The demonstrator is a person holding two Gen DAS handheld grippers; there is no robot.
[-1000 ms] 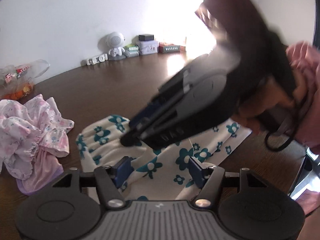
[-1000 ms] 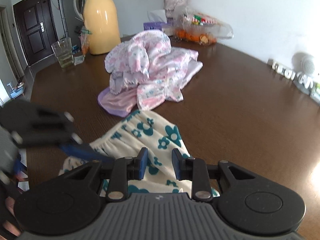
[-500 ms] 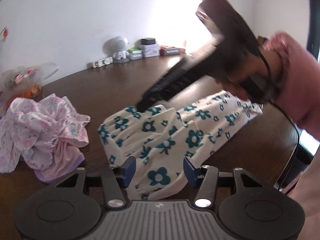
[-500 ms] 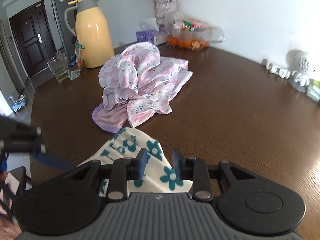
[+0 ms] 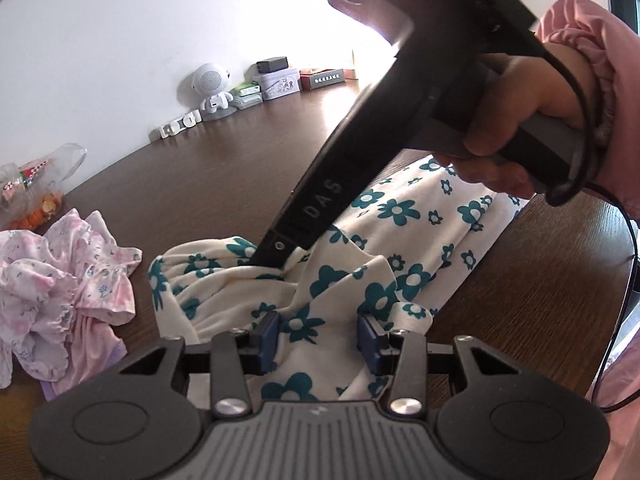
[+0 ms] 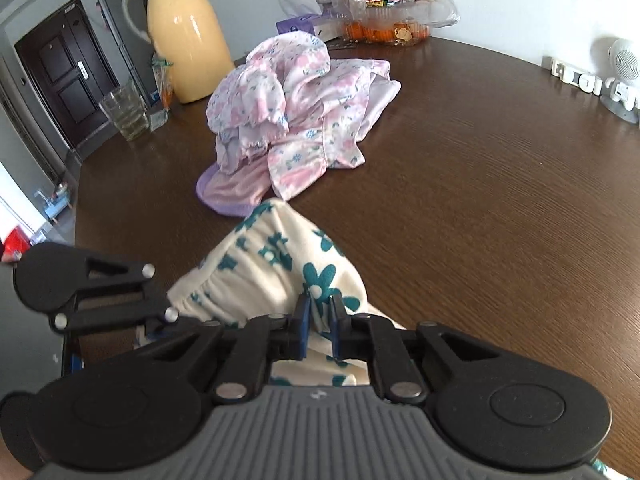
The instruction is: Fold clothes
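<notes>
So only my right cam shows the jug (image 6: 185,32). Right gripper (image 6: 319,312) just pinched the floral garment's (image 5: 384,232) waistband on the table (image 6: 500,208); left gripper (image 5: 317,334) half-closed, cloth between, grip unclear.

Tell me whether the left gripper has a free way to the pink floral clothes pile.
Probably not yet: the left gripper has cream flowered fabric between its jaws. Bare table lies toward the pink pile.
</notes>
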